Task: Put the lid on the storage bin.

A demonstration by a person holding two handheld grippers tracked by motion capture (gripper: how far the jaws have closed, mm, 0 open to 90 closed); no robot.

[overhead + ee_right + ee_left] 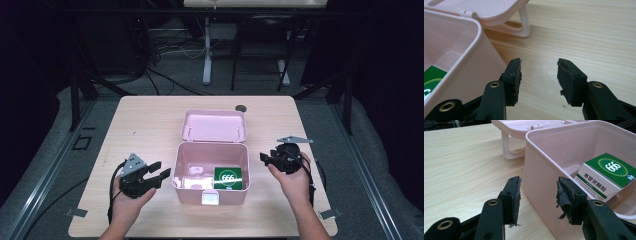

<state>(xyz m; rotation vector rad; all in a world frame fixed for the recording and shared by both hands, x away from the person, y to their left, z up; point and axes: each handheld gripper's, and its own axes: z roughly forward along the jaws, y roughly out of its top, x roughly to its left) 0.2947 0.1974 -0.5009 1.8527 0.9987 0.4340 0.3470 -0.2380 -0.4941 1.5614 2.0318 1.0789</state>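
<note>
A pink plastic box (pixel 186 172) stands open in the middle of the table, its lid (pixel 214 125) folded back flat behind it. Inside, at the front right, lies a green and white medicine carton (pixel 228 178) marked 666 (pixel 610 173). My left gripper (pixel 159 173) is open just left of the box, jaws facing its left wall (pixel 541 182). My right gripper (pixel 263 158) is open just right of the box, with bare table between its jaws (pixel 539 75). Neither holds anything. The box's right wall (pixel 471 65) and the lid's handle (pixel 520 27) show in the right gripper view.
The wooden table (pixel 150 120) has bare room on both sides of the box. A small dark round thing (pixel 241 107) sits at the far edge behind the lid. Metal brackets (pixel 75 212) sit at the front corners. Dark floor, cables and frame legs lie beyond.
</note>
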